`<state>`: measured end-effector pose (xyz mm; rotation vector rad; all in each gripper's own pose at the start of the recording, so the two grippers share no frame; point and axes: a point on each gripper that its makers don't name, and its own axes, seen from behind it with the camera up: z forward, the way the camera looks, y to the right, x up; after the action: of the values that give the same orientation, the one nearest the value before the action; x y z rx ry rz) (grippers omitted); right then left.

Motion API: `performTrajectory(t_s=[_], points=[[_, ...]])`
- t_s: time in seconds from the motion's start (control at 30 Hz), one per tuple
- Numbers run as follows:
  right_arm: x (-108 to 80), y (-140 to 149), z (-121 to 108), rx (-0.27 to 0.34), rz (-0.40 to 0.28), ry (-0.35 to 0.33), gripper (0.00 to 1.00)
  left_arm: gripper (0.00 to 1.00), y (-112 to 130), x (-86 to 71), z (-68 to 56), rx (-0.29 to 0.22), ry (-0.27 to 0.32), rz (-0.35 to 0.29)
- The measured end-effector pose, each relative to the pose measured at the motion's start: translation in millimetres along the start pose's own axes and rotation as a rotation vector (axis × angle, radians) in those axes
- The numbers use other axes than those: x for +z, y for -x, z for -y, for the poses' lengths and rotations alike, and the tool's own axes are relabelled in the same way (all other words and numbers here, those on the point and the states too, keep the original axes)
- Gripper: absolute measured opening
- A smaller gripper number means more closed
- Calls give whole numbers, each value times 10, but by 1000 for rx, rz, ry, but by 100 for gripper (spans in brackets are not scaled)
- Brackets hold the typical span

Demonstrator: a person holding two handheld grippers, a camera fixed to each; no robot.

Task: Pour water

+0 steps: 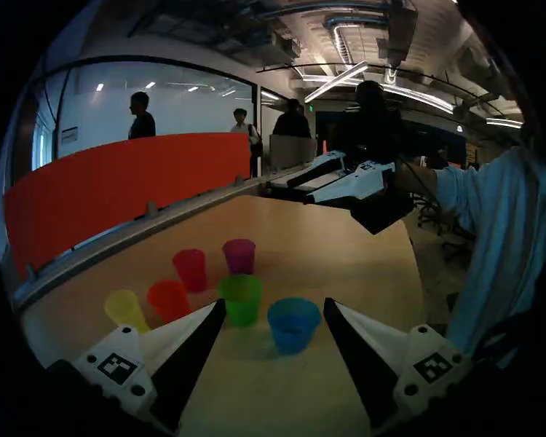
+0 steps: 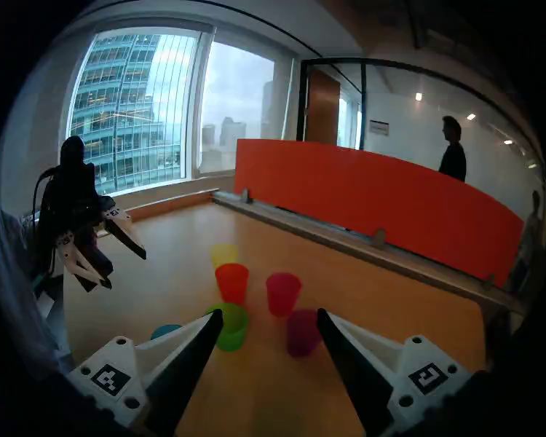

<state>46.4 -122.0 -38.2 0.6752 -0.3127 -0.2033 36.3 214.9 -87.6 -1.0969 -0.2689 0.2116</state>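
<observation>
Wood, pale and bare, makes the desk (image 1: 331,251). On it stand a yellow cup (image 1: 125,309), an orange cup (image 1: 169,300), a red cup (image 1: 191,269), a purple cup (image 1: 239,255), a green cup (image 1: 239,298) and a blue cup (image 1: 293,324), six in all, one of each colour. All are upright and close together in the lower middle of the left gripper view. The left claw (image 1: 273,302) fills the bottom of that view with its two fingers spread apart, and the green and blue ones show beyond the gap. The right claw (image 1: 289,191) hangs above the desk at upper centre, its fingers parted too, held out from a light sleeve (image 1: 491,218) at the right edge. In the right gripper view the same six sit at lower centre beyond that claw's open fingers, and the left claw is at the left edge, well apart from them. One long orange partition (image 1: 127,182) runs along the desk's far edge. Behind it is a glass wall with three dark figures standing, and strip lights (image 1: 338,79) hang overhead. Two big windows (image 2: 135,109) at the upper left of the right gripper view look onto a tower.
</observation>
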Motion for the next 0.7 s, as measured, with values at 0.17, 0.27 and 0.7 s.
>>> performTrajectory(t_s=[0.17,0.27,0.7], points=[[41,26,10,-2,6,-3,100,100,166,114,-57,17,19,43],[65,39,7,-4,8,-3,100,100,264,180,-88,25,28,68],[166,106,5,-5,21,-9,100,100,635,468,-151,69,58,178]])
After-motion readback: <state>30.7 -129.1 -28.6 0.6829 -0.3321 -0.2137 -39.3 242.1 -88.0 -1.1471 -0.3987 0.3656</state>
